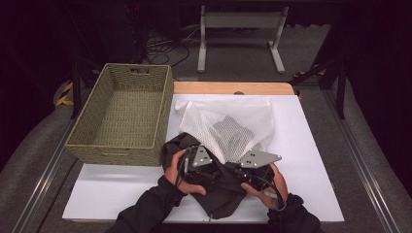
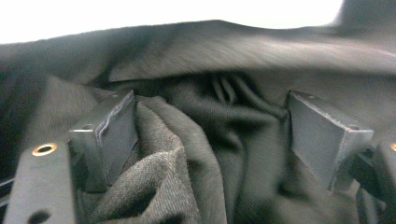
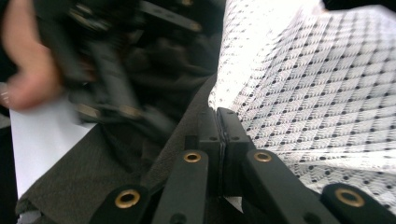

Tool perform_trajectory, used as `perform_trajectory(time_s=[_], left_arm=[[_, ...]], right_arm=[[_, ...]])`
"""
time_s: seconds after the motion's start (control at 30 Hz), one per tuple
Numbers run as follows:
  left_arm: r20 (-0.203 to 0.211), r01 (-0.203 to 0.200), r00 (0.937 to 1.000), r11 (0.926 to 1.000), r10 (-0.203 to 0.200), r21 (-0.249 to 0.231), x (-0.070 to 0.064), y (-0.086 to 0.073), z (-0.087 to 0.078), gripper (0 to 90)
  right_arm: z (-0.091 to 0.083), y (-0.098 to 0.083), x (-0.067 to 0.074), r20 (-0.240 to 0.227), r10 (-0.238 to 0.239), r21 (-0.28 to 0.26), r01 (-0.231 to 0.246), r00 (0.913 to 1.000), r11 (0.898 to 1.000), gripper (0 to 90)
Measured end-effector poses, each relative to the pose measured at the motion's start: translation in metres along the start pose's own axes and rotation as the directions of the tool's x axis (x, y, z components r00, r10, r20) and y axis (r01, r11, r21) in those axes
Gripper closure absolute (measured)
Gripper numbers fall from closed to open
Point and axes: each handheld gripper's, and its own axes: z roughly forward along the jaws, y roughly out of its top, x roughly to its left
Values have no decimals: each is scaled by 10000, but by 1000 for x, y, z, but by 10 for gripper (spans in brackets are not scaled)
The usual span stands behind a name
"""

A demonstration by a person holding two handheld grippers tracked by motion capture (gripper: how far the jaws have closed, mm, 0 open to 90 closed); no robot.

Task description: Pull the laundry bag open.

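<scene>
Left tool (image 2: 210,140) stands released around the dark grey cloth garment (image 2: 187,154); right tool (image 3: 219,126) is clenched, pinching the white mesh laundry bag's (image 3: 317,93) edge.

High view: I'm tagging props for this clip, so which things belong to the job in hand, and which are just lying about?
In the job:
dark garment
white mesh laundry bag
left tongs, open
right tongs, shut

Lying about:
woven basket
white frame behind the table
cables on the floor

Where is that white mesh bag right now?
In the high view the white mesh bag lies on the white table top, right of the woven basket and just beyond the dark cloth both grippers work on.
</scene>
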Motion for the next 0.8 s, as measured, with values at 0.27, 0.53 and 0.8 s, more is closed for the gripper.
perform_trajectory(time_s=[0.27, 0.53, 0.8], left_arm=[[-1135, 17, 9935, 10000, -9, 74, 1, 11, 11, 622], [-1263, 1459, 9762, 9651, -1761, -2176, 20, 11, -25, 725], [-1032, 2467, 9478, 8988, -3017, -3623, 21, 35, -52, 725]], right_arm=[[9, -6, 2, -142, 69, 418, -63, 9999, 9991, 896], [-17, 7, -7, 374, 451, -1075, -408, 9983, 9934, 899], [-42, 33, 3, -102, 403, -2285, -415, 9991, 9727, 899]])
